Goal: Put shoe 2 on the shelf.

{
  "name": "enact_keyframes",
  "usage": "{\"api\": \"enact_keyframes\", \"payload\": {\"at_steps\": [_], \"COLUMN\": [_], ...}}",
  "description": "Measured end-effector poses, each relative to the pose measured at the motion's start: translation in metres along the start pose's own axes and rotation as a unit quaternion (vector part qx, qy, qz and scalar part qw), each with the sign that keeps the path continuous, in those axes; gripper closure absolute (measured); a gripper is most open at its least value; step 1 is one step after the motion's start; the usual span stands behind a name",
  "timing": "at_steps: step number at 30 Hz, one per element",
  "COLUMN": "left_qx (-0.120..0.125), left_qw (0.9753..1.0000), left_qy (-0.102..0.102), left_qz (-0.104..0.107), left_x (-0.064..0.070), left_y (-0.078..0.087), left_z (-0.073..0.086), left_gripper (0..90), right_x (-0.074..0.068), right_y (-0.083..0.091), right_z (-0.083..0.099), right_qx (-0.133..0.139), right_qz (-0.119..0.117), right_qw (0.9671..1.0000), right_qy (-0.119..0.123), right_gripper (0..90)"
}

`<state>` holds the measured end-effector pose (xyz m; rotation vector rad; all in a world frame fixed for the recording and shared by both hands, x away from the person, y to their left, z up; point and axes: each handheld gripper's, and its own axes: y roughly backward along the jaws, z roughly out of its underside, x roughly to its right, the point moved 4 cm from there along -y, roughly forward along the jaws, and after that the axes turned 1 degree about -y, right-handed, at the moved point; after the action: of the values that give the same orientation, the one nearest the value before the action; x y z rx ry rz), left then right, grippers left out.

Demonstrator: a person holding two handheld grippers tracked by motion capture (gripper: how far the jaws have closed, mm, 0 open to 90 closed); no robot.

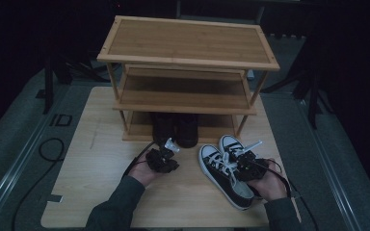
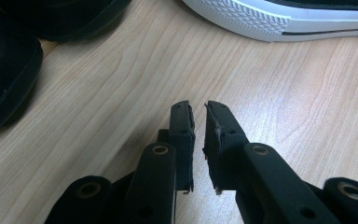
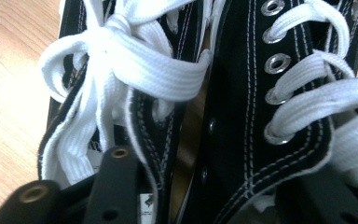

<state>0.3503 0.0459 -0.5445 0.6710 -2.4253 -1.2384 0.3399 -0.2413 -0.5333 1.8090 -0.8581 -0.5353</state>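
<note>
A pair of black canvas sneakers (image 1: pixel 220 169) with white laces and toe caps stands on the table's front right. My right gripper (image 1: pixel 244 158) is over them. In the right gripper view the right gripper (image 3: pixel 209 172) has one jaw inside each sneaker and is shut on their two inner walls (image 3: pixel 223 140), which are pressed together. My left gripper (image 1: pixel 165 153) hovers low over the table in front of the rack. In the left gripper view the left gripper (image 2: pixel 198 109) is shut, with nothing between its jaws. A sneaker's white sole (image 2: pixel 279 21) lies ahead of it.
A three-tier bamboo shoe rack (image 1: pixel 188 41) stands at the back of the wooden table (image 1: pixel 96 159). A pair of black shoes (image 1: pixel 176 127) sits on its bottom shelf, and these black shoes (image 2: pixel 9 70) lie close to the left gripper. Cables trail off the table's left.
</note>
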Motion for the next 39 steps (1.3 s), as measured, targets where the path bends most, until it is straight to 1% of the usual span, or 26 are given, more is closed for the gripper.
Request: {"api": "enact_keyframes", "payload": {"at_steps": [5, 6, 9, 11, 12, 19, 22, 24, 28, 30, 32, 35, 36, 39], "left_qx": [-0.001, -0.001, -0.003, -0.004, -0.004, -0.003, -0.003, -0.008, -0.01, -0.012, -0.013, -0.014, -0.013, -0.017], "left_qw": [1.0, 1.0, 1.0, 1.0, 1.0, 0.9999, 0.9999, 0.9998, 0.9997, 0.9996, 0.9996, 0.9995, 0.9995, 0.9995], "left_qy": [0.003, 0.003, 0.005, 0.005, 0.006, 0.012, 0.014, 0.014, 0.018, 0.021, 0.02, 0.021, 0.022, 0.021], "left_qz": [0.001, 0.001, 0.0, -0.001, -0.002, -0.007, -0.009, -0.014, -0.014, -0.015, -0.016, -0.017, -0.017, -0.017], "left_x": [-0.001, -0.001, -0.003, -0.004, -0.005, -0.011, -0.012, -0.014, -0.016, -0.017, -0.018, -0.019, -0.019, -0.019], "left_y": [-0.001, -0.001, 0.0, 0.001, 0.001, 0.007, 0.007, 0.007, 0.007, 0.008, 0.009, 0.01, 0.01, 0.01], "left_z": [0.002, 0.003, 0.005, 0.007, 0.008, 0.011, 0.013, 0.016, 0.019, 0.021, 0.022, 0.023, 0.023, 0.025], "left_gripper": [81.0, 81.0, 81.0, 81.0, 81.0, 80.6, 79.2, 78.4, 77.3, 76.8, 76.7, 76.7, 76.7, 76.7], "right_x": [0.0, 0.0, 0.002, 0.003, 0.005, 0.01, 0.012, 0.013, 0.015, 0.018, 0.02, 0.021, 0.023, 0.025], "right_y": [0.001, 0.001, 0.001, 0.001, 0.002, 0.006, 0.007, 0.008, 0.01, 0.012, 0.016, 0.019, 0.023, 0.029], "right_z": [-0.002, -0.002, -0.002, -0.002, -0.003, -0.008, -0.009, -0.01, -0.01, -0.011, -0.012, -0.013, -0.015, -0.017], "right_qx": [-0.009, -0.011, -0.012, -0.012, -0.013, -0.013, -0.015, -0.015, -0.015, -0.016, -0.014, -0.018, -0.02, -0.022], "right_qz": [-0.017, -0.013, -0.008, -0.007, -0.01, -0.017, -0.022, -0.023, -0.028, -0.042, -0.05, -0.053, -0.052, -0.05], "right_qw": [0.9998, 0.9998, 0.9998, 0.9998, 0.9997, 0.9991, 0.9986, 0.9983, 0.9979, 0.9969, 0.9963, 0.9956, 0.9947, 0.9936], "right_qy": [0.007, 0.014, 0.013, 0.013, 0.017, 0.038, 0.045, 0.051, 0.057, 0.064, 0.069, 0.076, 0.087, 0.099], "right_gripper": [76.2, 78.7, 83.7, 84.5, 84.7, 85.4, 85.6, 85.9, 85.8, 85.8, 85.9, 85.9, 86.0, 86.0]}}
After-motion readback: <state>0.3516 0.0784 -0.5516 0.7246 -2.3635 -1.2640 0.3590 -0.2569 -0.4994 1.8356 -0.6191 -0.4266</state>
